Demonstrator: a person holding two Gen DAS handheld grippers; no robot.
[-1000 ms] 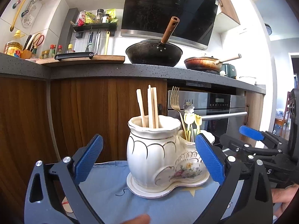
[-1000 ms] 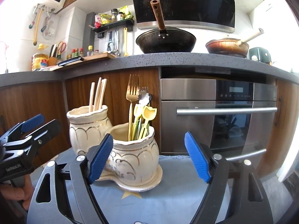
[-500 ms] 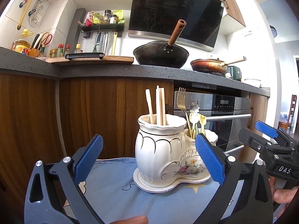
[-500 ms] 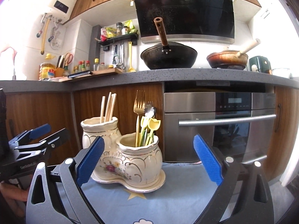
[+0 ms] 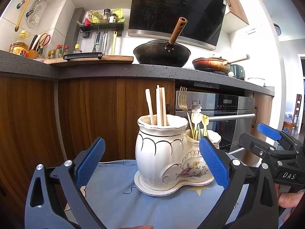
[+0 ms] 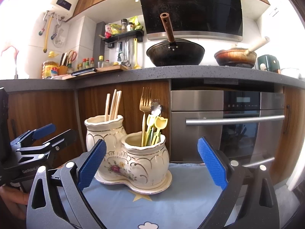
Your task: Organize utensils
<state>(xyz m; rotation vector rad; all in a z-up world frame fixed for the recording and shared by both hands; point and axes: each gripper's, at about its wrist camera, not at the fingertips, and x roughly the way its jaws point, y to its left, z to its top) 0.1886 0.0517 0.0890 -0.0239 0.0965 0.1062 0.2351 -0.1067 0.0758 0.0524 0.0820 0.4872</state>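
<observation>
A white two-pot ceramic utensil holder [image 5: 164, 158] [image 6: 133, 158] stands on a blue cloth [image 5: 133, 202] [image 6: 171, 200]. The taller pot holds wooden chopsticks [image 5: 159, 105] [image 6: 112, 105]. The shorter pot holds a gold fork [image 5: 183, 100] [image 6: 145, 103], a silver piece and yellow tulip-topped utensils [image 6: 156, 127]. My left gripper [image 5: 152, 164] is open and empty in front of the holder. My right gripper [image 6: 152, 164] is open and empty, also short of the holder. Each gripper shows at the side of the other's view, the left one [image 6: 38, 143] and the right one [image 5: 270, 145].
Behind the cloth are wooden cabinet doors [image 5: 91, 114] and a steel oven [image 6: 228, 118] with a bar handle. The dark counter [image 5: 114, 69] above carries a black wok [image 5: 162, 53], a brown pan [image 6: 234, 57] and a cutting board [image 5: 89, 59].
Both grippers have drawn back and shifted a little, so the holder looks smaller and farther in both views. Both stay open and empty.
</observation>
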